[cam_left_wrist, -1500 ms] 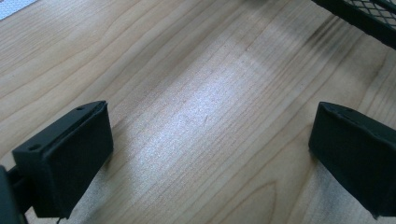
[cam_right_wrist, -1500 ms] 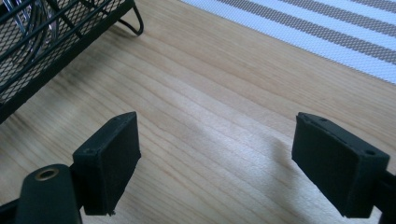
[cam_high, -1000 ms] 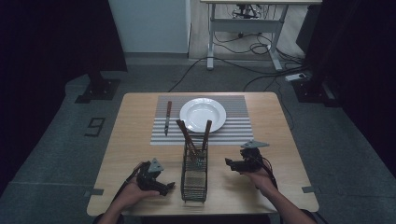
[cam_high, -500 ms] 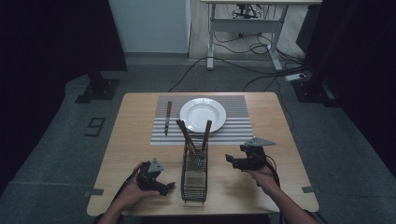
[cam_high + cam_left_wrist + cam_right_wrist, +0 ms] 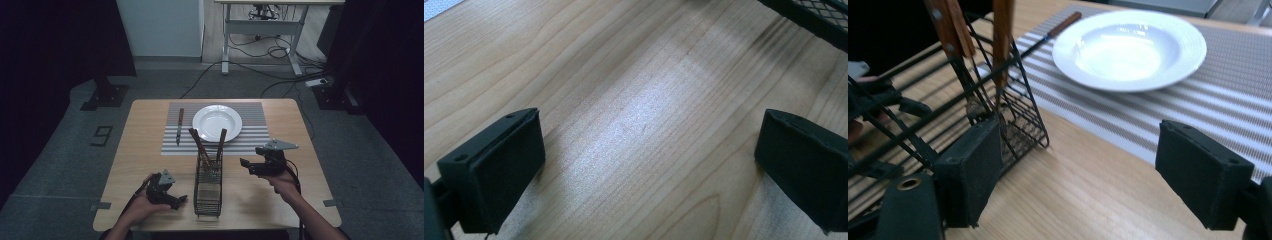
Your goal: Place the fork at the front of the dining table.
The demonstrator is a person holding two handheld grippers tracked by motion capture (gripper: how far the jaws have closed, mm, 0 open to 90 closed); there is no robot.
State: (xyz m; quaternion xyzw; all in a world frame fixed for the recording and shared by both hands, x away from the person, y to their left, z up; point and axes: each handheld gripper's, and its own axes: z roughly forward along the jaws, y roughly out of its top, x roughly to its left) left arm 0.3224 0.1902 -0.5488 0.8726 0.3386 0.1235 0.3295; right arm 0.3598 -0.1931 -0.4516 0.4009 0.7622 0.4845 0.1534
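High view shows a wooden table (image 5: 150,150) set for a meal: a striped mat (image 5: 252,135) under a white plate (image 5: 217,122), a knife (image 5: 179,125) beside it. Nearer, a wire basket (image 5: 208,186) holds wooden-handled cutlery (image 5: 199,144) upright, easy to grab. Both the left gripper (image 5: 172,199) and right gripper (image 5: 246,165) gape wide, empty.

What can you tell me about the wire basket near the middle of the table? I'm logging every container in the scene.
The wire basket is a tall, narrow caddy of black metal mesh and rods, standing upright on the wooden table, just short of the striped placemat. Wooden-handled utensils stand in its far end and lean out above the rim; the near part looks empty. It sits between the left gripper and right gripper, and neither touches it.
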